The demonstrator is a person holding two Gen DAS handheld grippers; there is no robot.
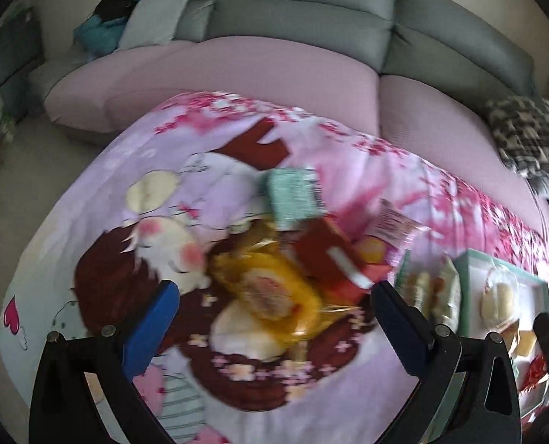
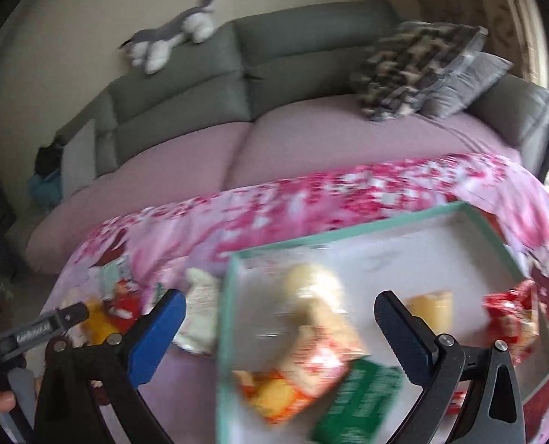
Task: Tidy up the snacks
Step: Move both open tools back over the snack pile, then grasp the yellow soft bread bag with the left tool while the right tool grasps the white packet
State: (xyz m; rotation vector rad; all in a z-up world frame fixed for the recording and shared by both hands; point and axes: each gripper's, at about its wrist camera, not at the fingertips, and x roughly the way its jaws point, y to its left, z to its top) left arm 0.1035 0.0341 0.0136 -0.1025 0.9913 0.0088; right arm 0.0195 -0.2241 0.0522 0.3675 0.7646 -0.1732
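Observation:
A loose pile of snacks lies on the pink patterned cloth point(image 1: 100, 192): a yellow-wrapped cake point(image 1: 267, 292), a red packet point(image 1: 329, 255), a pale green packet point(image 1: 292, 198) and a pink-labelled packet point(image 1: 392, 222). My left gripper point(image 1: 274, 292) is open just above the yellow cake, with nothing held. In the right wrist view a white tray with a teal rim point(image 2: 348, 231) holds a round pale bun point(image 2: 311, 281), a red-and-white packet point(image 2: 318, 362), a green packet point(image 2: 363, 403) and a yellow piece point(image 2: 433, 307). My right gripper point(image 2: 278, 307) is open over the tray, holding nothing.
A grey sofa point(image 1: 304, 18) with a pink seat cover stands behind the table. A checked cushion point(image 2: 411, 66) and a plush toy point(image 2: 174, 33) rest on it. The left gripper point(image 2: 52, 322) and a hand show at the right view's left edge. A red wrapper point(image 2: 511, 314) lies at the tray's right.

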